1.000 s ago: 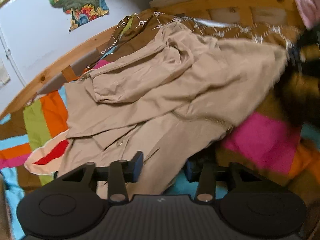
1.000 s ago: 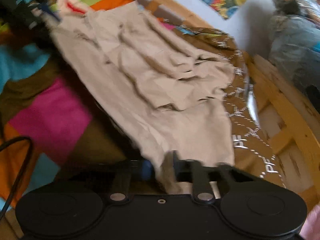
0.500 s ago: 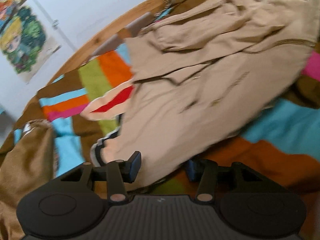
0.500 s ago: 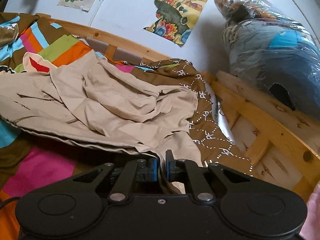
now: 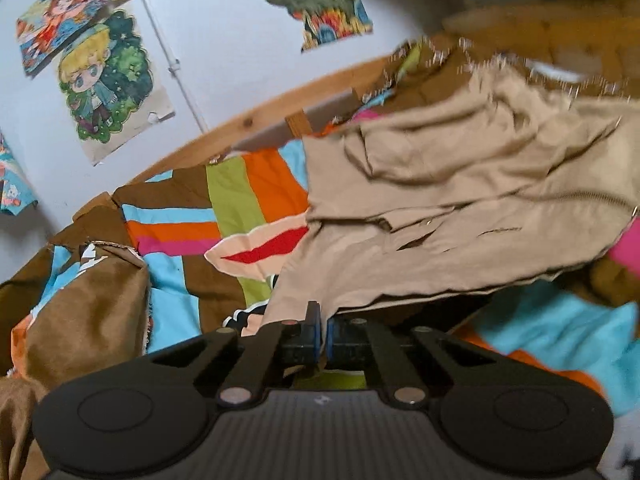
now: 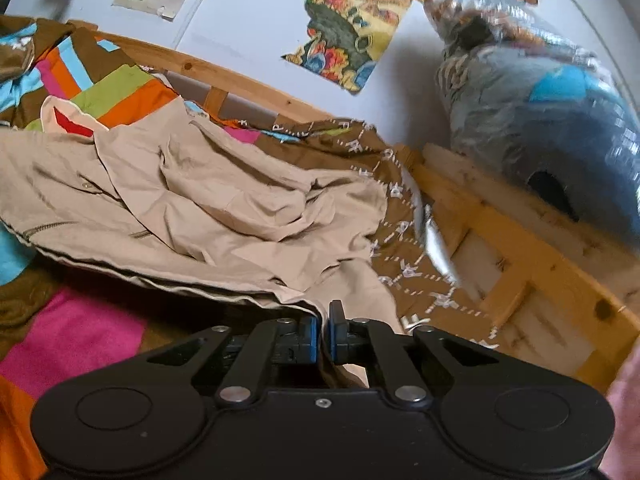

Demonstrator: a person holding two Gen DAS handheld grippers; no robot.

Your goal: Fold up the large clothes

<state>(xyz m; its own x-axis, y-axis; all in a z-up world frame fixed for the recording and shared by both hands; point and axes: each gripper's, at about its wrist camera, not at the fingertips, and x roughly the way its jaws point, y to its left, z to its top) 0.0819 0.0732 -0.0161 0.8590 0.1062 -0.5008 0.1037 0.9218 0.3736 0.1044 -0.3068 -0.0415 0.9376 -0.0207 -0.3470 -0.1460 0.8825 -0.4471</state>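
A large beige jacket (image 5: 460,200) with zips lies crumpled across a patchwork bedspread (image 5: 256,184). In the left wrist view my left gripper (image 5: 323,320) is at the jacket's near hem; its jaws are closing and the blue pads pinch the cloth edge, which is lifted a little. In the right wrist view the same jacket (image 6: 200,208) spreads away to the left. My right gripper (image 6: 324,320) is shut on its near corner, with fabric hanging down between the pads. The hem runs taut between the two grips.
A brown blanket with white lettering (image 6: 400,240) lies bunched under the jacket's far side. The wooden bed frame (image 6: 520,248) rings the mattress, with a plastic-wrapped bundle (image 6: 540,120) behind it. A brown cloth heap (image 5: 88,312) sits left. Posters hang on the white wall (image 5: 224,40).
The left gripper slid left along the hem, then went from open to shut on the cloth edge. The right gripper stayed shut on its corner and tilted up.
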